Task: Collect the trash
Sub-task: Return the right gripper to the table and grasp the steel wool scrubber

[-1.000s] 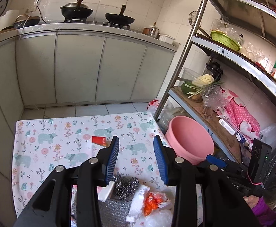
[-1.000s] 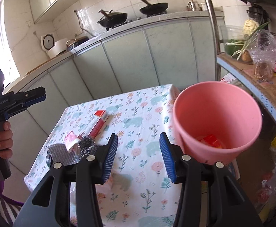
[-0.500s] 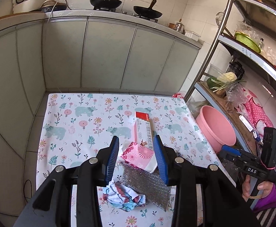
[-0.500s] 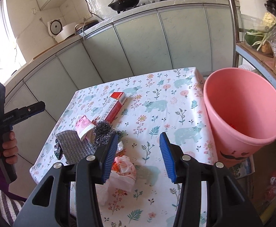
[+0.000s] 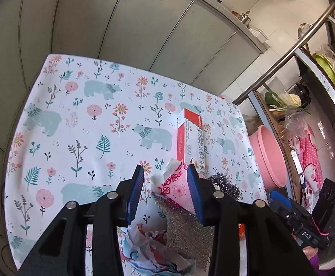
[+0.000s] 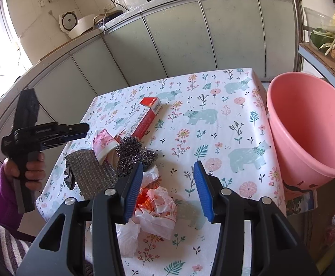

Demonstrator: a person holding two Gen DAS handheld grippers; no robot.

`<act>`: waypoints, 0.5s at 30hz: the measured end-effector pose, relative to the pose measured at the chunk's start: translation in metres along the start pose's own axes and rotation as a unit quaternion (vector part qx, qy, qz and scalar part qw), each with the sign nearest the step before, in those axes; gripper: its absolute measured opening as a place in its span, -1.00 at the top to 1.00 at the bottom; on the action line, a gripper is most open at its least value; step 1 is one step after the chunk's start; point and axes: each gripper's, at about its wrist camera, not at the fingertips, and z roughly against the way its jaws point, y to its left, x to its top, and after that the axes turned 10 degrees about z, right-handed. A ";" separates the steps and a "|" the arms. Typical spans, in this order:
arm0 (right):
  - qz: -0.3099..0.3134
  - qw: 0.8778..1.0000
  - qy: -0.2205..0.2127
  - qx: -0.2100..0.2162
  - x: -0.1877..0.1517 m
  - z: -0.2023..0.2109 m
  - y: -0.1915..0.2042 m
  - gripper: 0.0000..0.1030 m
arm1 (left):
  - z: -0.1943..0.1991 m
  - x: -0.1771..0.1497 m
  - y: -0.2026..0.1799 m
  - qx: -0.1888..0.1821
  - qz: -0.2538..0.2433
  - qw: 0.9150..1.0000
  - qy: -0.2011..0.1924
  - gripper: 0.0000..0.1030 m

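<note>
Trash lies on the floral tablecloth (image 5: 80,124). My left gripper (image 5: 165,189) is open, its jaws either side of a crumpled pink paper cup (image 5: 175,185) without touching it. A red and white box (image 5: 190,140) lies beyond it, a steel scourer (image 5: 226,182) to the right, a grey mesh pad (image 5: 185,223) and crumpled printed paper (image 5: 153,250) below. My right gripper (image 6: 168,189) is open and empty above an orange and white plastic bag (image 6: 158,207). The cup (image 6: 104,141), box (image 6: 147,117), scourer (image 6: 133,151) and pad (image 6: 89,174) also show there. A pink bucket (image 6: 305,126) stands off the table's right edge.
Grey kitchen cabinets (image 6: 178,41) run behind the table. A metal shelf rack (image 5: 305,105) with vegetables and bags stands right of the bucket (image 5: 268,158). A white rice cooker (image 6: 80,24) and pans sit on the counter. The table's edges drop off on all sides.
My left gripper has come down and forward over the pink cup, which now lies between its jaws. My right gripper has drawn back from the bucket toward the plastic bag.
</note>
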 end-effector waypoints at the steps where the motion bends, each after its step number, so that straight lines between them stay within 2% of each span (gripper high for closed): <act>1: -0.001 1.000 0.002 0.000 0.000 -0.001 0.000 0.09 | -0.006 0.002 0.003 -0.002 0.009 1.000 0.010 0.26; 7: -0.004 1.000 0.011 0.001 0.000 -0.009 -0.001 0.09 | -0.031 0.003 0.005 -0.025 0.026 0.998 0.059 0.26; 11: -0.002 1.000 0.014 0.004 0.001 -0.012 0.001 0.09 | -0.029 -0.004 -0.006 -0.034 -0.002 0.998 0.044 0.33; 13: -0.001 1.000 0.016 0.006 0.001 -0.014 0.002 0.09 | -0.027 -0.006 -0.010 -0.037 -0.012 0.998 0.041 0.49; 15: 0.001 1.000 0.017 0.007 0.000 -0.014 0.004 0.09 | -0.024 -0.007 -0.013 -0.043 -0.018 0.998 0.035 0.53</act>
